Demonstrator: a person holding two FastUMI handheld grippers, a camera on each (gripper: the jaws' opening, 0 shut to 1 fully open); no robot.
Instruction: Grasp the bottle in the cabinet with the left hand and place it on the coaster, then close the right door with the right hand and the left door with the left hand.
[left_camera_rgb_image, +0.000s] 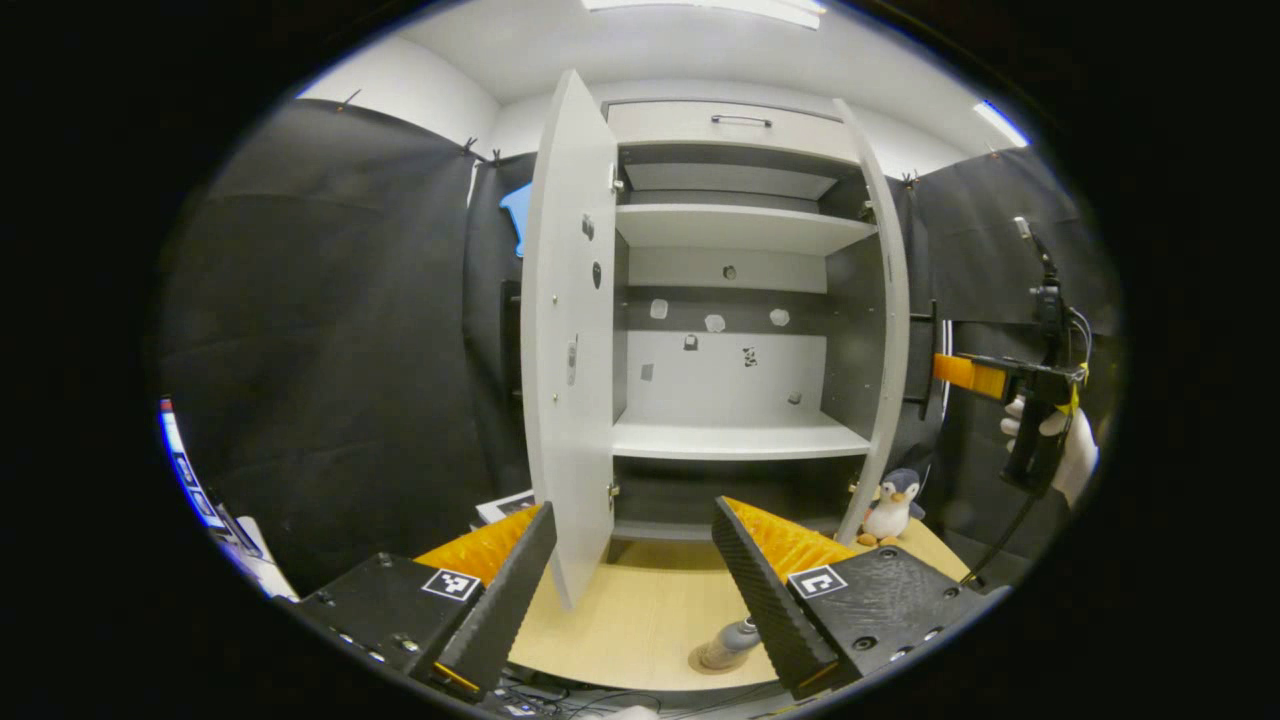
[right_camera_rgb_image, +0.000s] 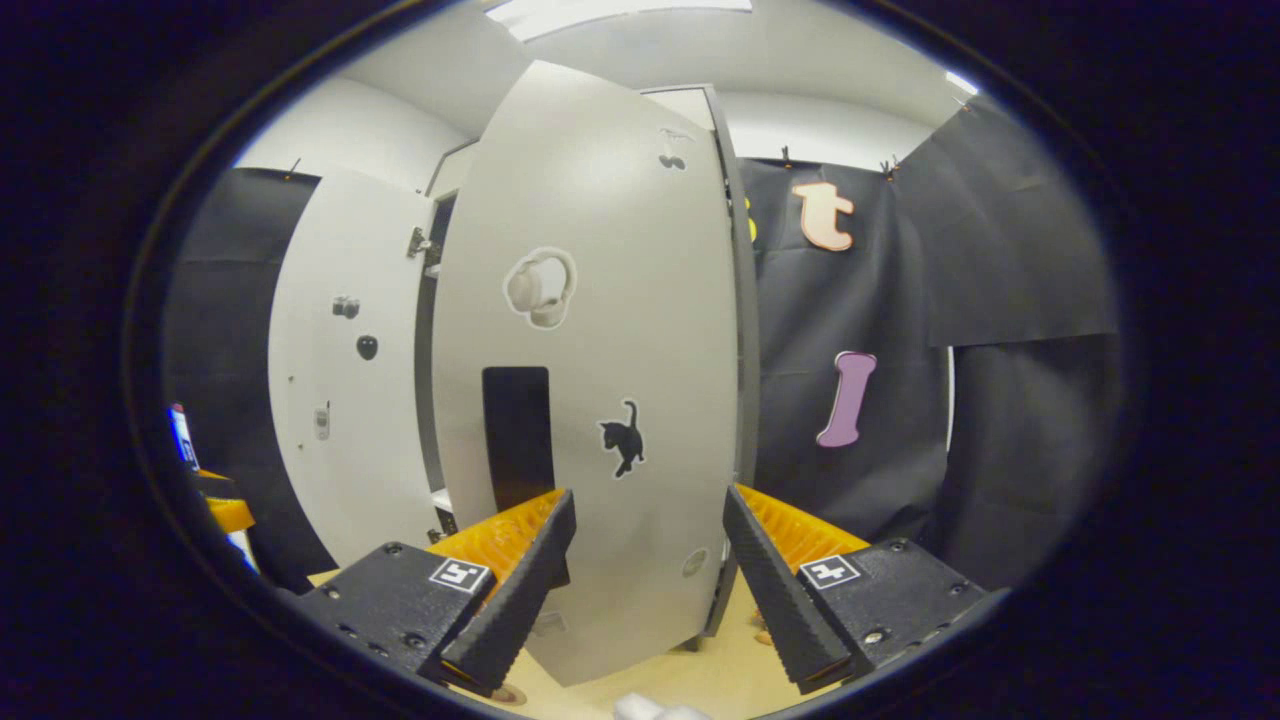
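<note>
Seen from the right gripper view: the right hand-held gripper (right_camera_rgb_image: 645, 580) open, with its two black ridged fingers (right_camera_rgb_image: 515, 590) spread wide at the bottom. Between them and just ahead, the grey outer face of the right door (right_camera_rgb_image: 600, 400), standing partly open, nothing held. On this door a black cat sticker (right_camera_rgb_image: 623, 438), a headphone sticker (right_camera_rgb_image: 541, 287) higher up and a dark rectangular handle (right_camera_rgb_image: 517, 435). Further left, the left door (right_camera_rgb_image: 335, 400) swung open, with small stickers on its inner face. Below, a strip of light wooden table (right_camera_rgb_image: 720, 670). To the right, black cloth wall (right_camera_rgb_image: 1000, 400).
</note>
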